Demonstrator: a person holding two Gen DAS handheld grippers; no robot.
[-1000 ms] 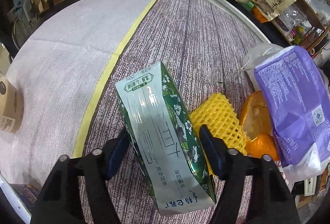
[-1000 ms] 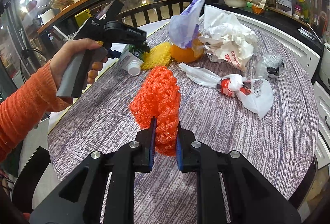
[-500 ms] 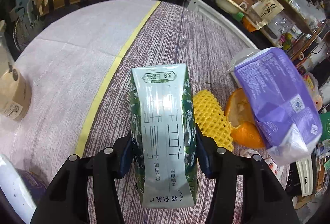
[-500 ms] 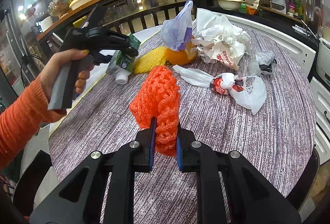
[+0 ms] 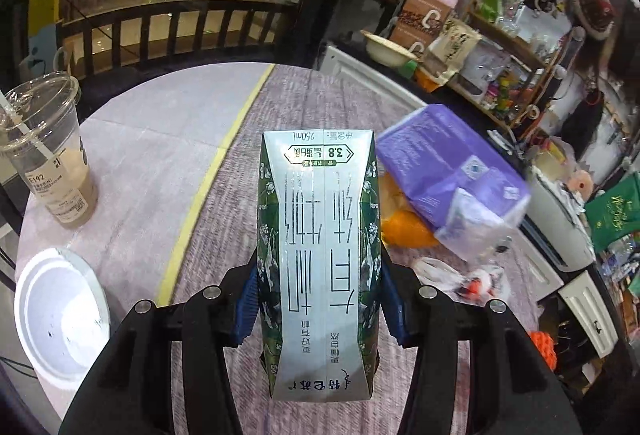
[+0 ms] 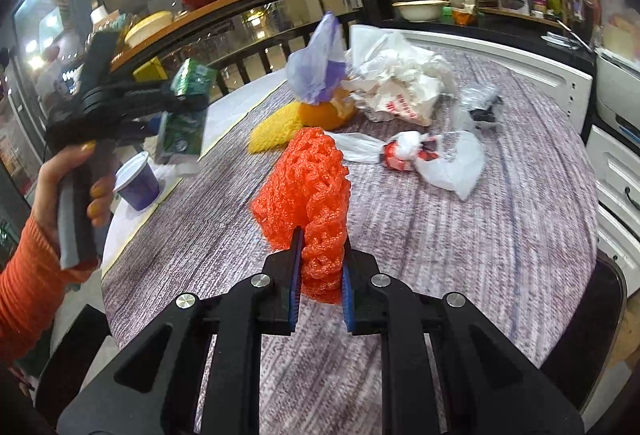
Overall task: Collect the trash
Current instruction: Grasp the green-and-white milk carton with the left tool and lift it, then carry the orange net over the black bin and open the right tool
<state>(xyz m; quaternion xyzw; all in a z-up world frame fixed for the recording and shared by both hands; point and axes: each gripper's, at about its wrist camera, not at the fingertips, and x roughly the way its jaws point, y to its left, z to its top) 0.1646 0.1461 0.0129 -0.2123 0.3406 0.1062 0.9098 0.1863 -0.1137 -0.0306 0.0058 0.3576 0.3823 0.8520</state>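
My left gripper [image 5: 318,299] is shut on a green and silver milk carton [image 5: 318,235] and holds it in the air above the table; the carton also shows in the right wrist view [image 6: 184,123], at the left. My right gripper [image 6: 320,267] is shut on an orange foam net [image 6: 308,187] that rests on the striped tablecloth [image 6: 440,255]. More trash lies beyond: a yellow foam net [image 6: 276,127], an orange peel [image 6: 326,111] under a purple bag [image 6: 318,63], crumpled white bags [image 6: 400,83] and a knotted white bag [image 6: 432,155].
A plastic cup with a straw [image 5: 48,151] and a white lid [image 5: 60,315] stand on the table's left part. A purple paper cup [image 6: 138,179] stands below the left gripper. White cabinets [image 6: 616,175] edge the table at the right. Shelves with goods stand behind.
My left gripper has lifted the milk carton off the table and moved it left and up. My right gripper stays shut on the orange net.
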